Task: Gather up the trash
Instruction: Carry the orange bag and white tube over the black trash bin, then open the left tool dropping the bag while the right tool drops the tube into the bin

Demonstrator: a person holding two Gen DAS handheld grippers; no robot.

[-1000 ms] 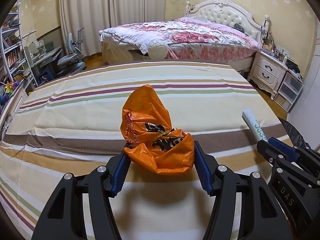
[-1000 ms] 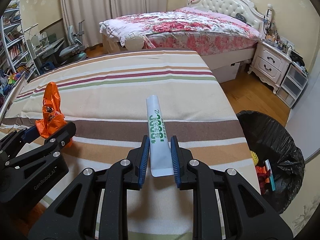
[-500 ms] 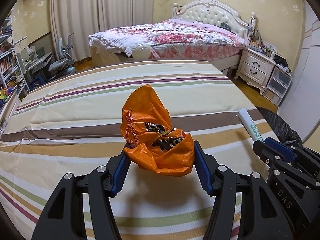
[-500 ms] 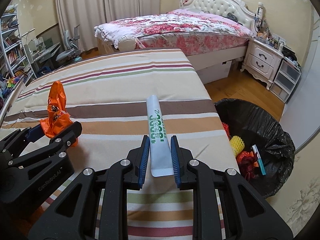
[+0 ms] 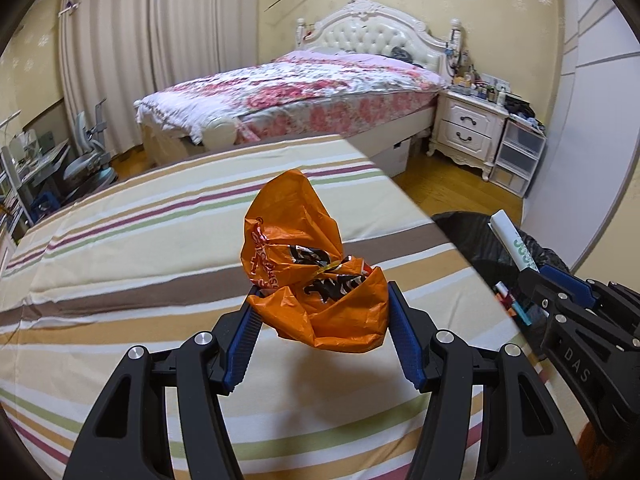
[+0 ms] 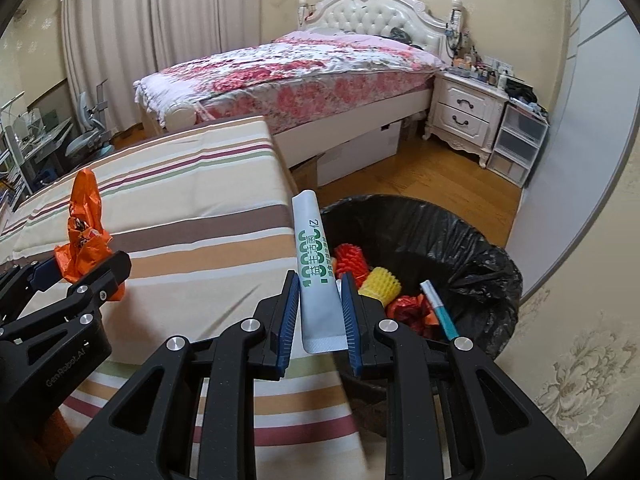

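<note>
My left gripper (image 5: 320, 316) is shut on a crumpled orange plastic bag (image 5: 308, 264) and holds it above the striped bed (image 5: 160, 248). My right gripper (image 6: 320, 300) is shut on a white tube with green print (image 6: 314, 264) and holds it over the near rim of a bin lined with a black bag (image 6: 472, 240). The bin holds red, yellow and orange trash and a teal pen. The right gripper and tube (image 5: 516, 244) show at the right edge of the left wrist view. The left gripper with the orange bag (image 6: 82, 232) shows at the left of the right wrist view.
A bed with a floral cover (image 6: 288, 68) stands behind, with cardboard boxes under it. A white nightstand (image 6: 464, 116) and plastic drawers (image 6: 516, 148) stand at the right on the wood floor. A desk and chair (image 5: 80, 160) are at the far left.
Both grippers have moved right with their loads. The striped bed has slid left in both views, and the bin now lies right in front of the right gripper.
</note>
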